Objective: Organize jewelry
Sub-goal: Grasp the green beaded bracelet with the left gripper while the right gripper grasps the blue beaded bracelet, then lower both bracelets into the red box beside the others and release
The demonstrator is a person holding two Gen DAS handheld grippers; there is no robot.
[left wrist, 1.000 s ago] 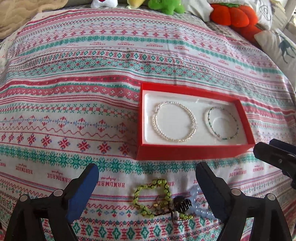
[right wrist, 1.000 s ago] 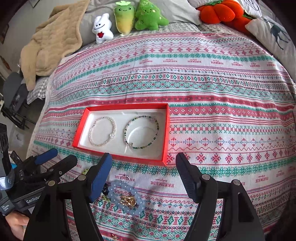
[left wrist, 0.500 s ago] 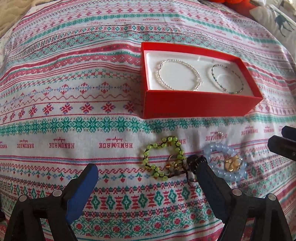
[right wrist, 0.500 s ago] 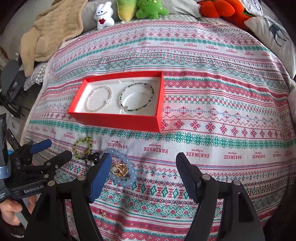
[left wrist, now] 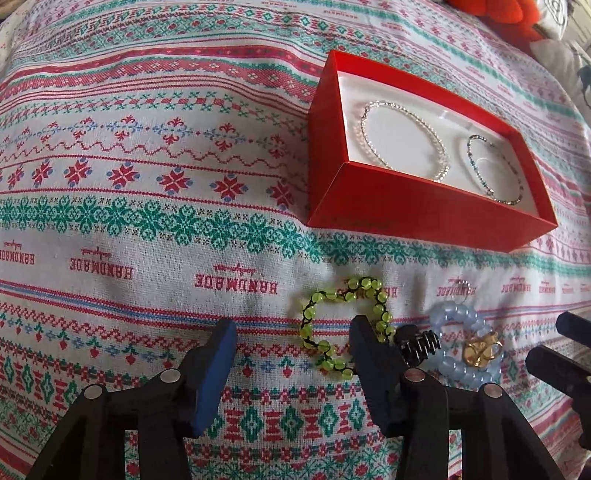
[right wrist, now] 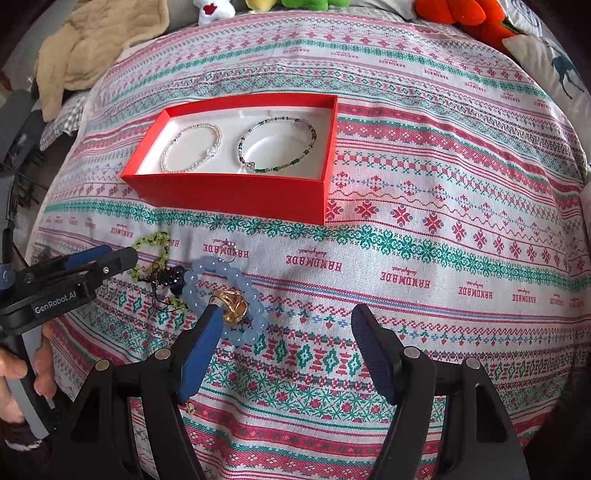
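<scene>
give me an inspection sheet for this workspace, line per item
surface: patterned bedspread, bare at the right.
job's things: red box holds a pearl bracelet and a dark green bracelet; loose in front of it lie a lime bead bracelet, black claw clip, pale blue bead bracelet and gold piece.
clutter: nothing seen.
grippers: left gripper jaws just been closing, nothing between them; right gripper open, empty.
cables: nothing seen.
surroundings: beige blanket, plush toys, pillow.

Bed with patterned coverlet (right wrist: 424,206), red box (right wrist: 236,192), green bead bracelet (left wrist: 343,325), blue bead bracelet (right wrist: 229,299), black claw clip (left wrist: 419,345)
</scene>
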